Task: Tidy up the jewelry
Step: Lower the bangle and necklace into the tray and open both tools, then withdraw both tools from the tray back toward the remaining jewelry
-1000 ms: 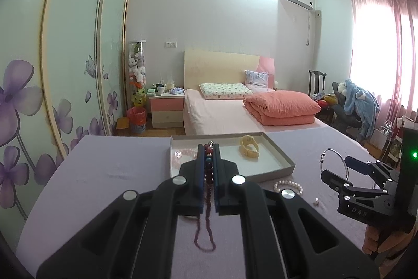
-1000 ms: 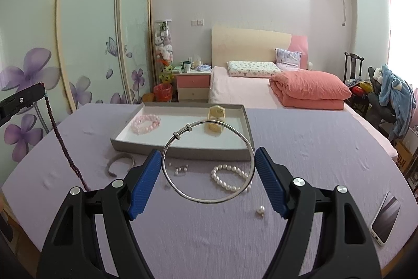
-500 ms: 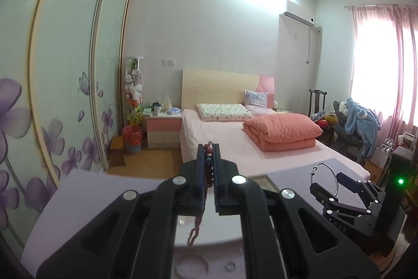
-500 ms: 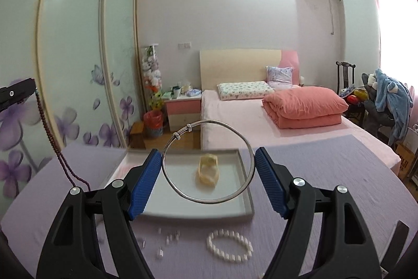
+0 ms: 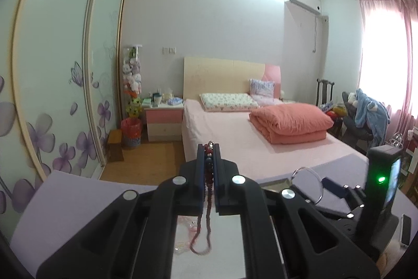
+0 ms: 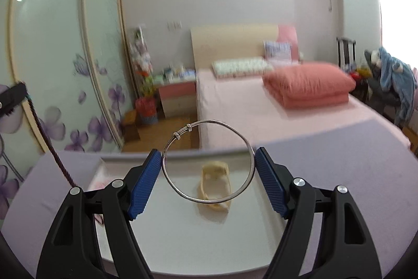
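While both grippers hang above the shallow grey rectangular tray point(image 6: 261, 247), the step in hand looks like setting each piece down inside it, and doing that well probably means lowering before letting go.

On the left, the left gripper point(image 5: 208, 153) has its jaws pressed nearly together, pinching the dark red beaded necklace point(image 5: 206, 224) near its larger beads. The long strand dangles in a loop over the tray floor, near a pale pink bracelet point(image 5: 188, 229) lying at the tray's left side. Because the strand is limp and swings, I would judge it best to let the loop touch down and pool first, clear of the pink piece so the two do not tangle, and only then part the fingers.

On the right, the right gripper point(image 6: 208, 166) stands wide apart, its blue ribbed pads touching opposite sides of the thin silver wire bangle point(image 6: 209, 161) and holding it upright. Below and behind the bangle a cream-yellow carved bracelet point(image 6: 215, 187) rests on the tray floor. The bangle is stiff and could roll or bounce off that piece, so tipping it flat over a bare patch seems wise.
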`<control>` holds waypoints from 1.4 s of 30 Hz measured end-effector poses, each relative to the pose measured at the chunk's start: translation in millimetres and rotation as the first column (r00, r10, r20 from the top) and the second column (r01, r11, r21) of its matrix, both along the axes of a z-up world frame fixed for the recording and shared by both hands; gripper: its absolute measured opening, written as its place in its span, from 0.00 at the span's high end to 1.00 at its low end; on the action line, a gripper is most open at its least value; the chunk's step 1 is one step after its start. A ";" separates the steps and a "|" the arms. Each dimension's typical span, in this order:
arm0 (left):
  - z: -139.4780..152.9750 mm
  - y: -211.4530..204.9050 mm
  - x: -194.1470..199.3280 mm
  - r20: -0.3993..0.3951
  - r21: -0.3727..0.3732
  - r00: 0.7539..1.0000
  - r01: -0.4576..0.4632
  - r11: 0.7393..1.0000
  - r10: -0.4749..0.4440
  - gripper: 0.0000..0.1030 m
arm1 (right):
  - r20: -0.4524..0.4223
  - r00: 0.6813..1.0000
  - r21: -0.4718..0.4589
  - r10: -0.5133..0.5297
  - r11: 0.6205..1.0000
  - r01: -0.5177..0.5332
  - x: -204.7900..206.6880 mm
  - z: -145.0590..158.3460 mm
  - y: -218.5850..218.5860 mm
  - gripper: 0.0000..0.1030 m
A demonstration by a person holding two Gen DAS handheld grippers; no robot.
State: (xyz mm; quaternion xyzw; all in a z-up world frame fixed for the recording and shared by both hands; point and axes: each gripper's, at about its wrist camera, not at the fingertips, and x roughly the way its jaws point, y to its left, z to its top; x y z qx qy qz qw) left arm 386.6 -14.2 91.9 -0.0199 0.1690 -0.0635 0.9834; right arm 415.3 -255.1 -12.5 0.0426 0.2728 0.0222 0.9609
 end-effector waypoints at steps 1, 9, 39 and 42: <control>-3.4 -1.2 5.7 -0.007 0.002 1.000 0.002 1.000 -0.002 0.94 | -0.025 1.000 0.000 -0.001 1.000 0.001 4.9 -6.7 1.1 0.28; -46.7 -4.4 35.7 -0.080 0.013 0.997 -0.008 1.000 0.009 0.93 | -0.129 0.991 -0.041 -0.018 0.999 0.013 25.9 -29.7 10.9 0.28; -74.5 59.1 -13.2 -0.139 -0.020 0.980 -0.145 0.989 0.141 0.62 | -0.052 0.999 0.009 -0.003 1.000 0.003 -24.7 1.7 -31.4 0.23; -78.8 65.9 -23.7 -0.147 -0.025 0.977 -0.157 0.987 0.152 0.58 | -0.048 0.999 0.003 0.006 1.000 -0.006 -37.1 -1.0 -35.6 0.23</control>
